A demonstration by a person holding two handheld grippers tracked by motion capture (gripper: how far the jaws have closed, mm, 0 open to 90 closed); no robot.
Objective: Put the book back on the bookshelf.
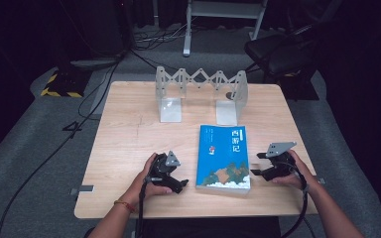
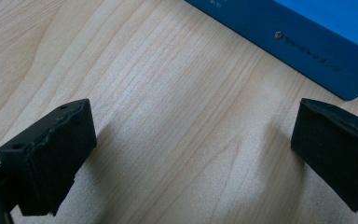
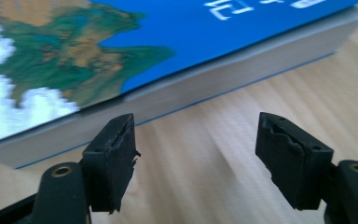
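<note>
A blue book (image 1: 223, 156) with white characters and a landscape picture lies flat on the wooden table (image 1: 124, 144), front centre. My left gripper (image 1: 181, 184) sits just left of the book's near corner, open, with bare wood between its jaws; the book's blue spine (image 2: 307, 44) runs ahead of it. My right gripper (image 1: 258, 164) rests low at the book's right side, open, jaws facing the grey page edge (image 3: 191, 95) and apart from it. The cover (image 3: 121, 42) rises above that edge.
A folding metal book stand (image 1: 201, 91) with two white end plates stands at the back centre of the table. A dark chair (image 1: 283, 52) and cables lie on the floor beyond. Bare wood spreads to the left.
</note>
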